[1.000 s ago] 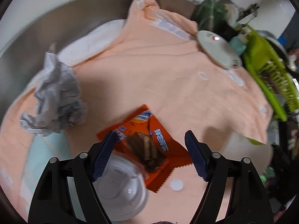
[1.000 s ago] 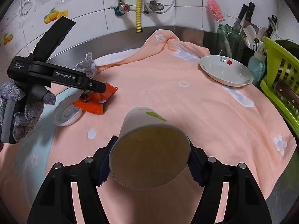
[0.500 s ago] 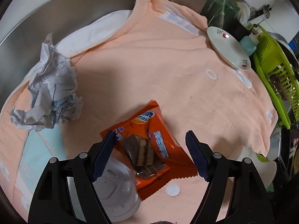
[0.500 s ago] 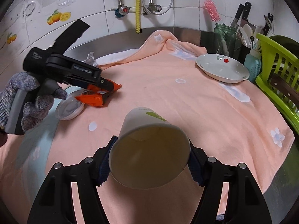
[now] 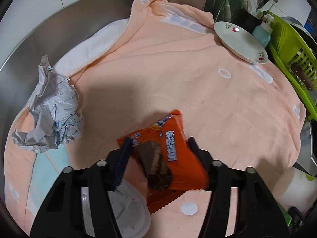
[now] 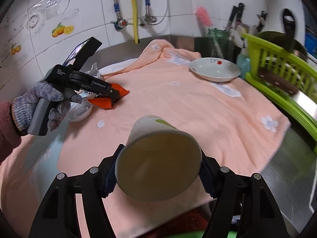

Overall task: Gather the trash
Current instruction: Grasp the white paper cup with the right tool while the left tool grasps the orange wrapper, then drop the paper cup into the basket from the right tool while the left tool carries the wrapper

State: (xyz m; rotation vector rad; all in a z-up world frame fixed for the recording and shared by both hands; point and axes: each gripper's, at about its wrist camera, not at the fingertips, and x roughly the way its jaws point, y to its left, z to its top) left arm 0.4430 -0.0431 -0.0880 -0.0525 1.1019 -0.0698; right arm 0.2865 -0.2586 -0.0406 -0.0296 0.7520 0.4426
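My left gripper (image 5: 159, 148) is shut on an orange snack wrapper (image 5: 164, 158), lifted a little above the peach towel (image 5: 178, 79); the wrapper also shows in the right wrist view (image 6: 111, 97), gripped by the left gripper (image 6: 116, 97). My right gripper (image 6: 158, 168) is shut on a white paper cup (image 6: 158, 158), held with its mouth facing the camera, above the towel's front edge. A crumpled paper ball (image 5: 53, 107) lies at the towel's left. A white plastic lid (image 5: 128, 212) lies under the left gripper.
A white plate (image 5: 239, 41) sits at the far right of the towel. A green dish rack (image 6: 281, 75) stands at the right. A jar with a pink brush (image 6: 218, 37) and knives stands behind the plate. The steel counter (image 6: 293, 168) shows past the towel.
My left gripper has closed on the orange wrapper and lifted it off the towel. My right gripper has pulled back towards the front edge with the cup.
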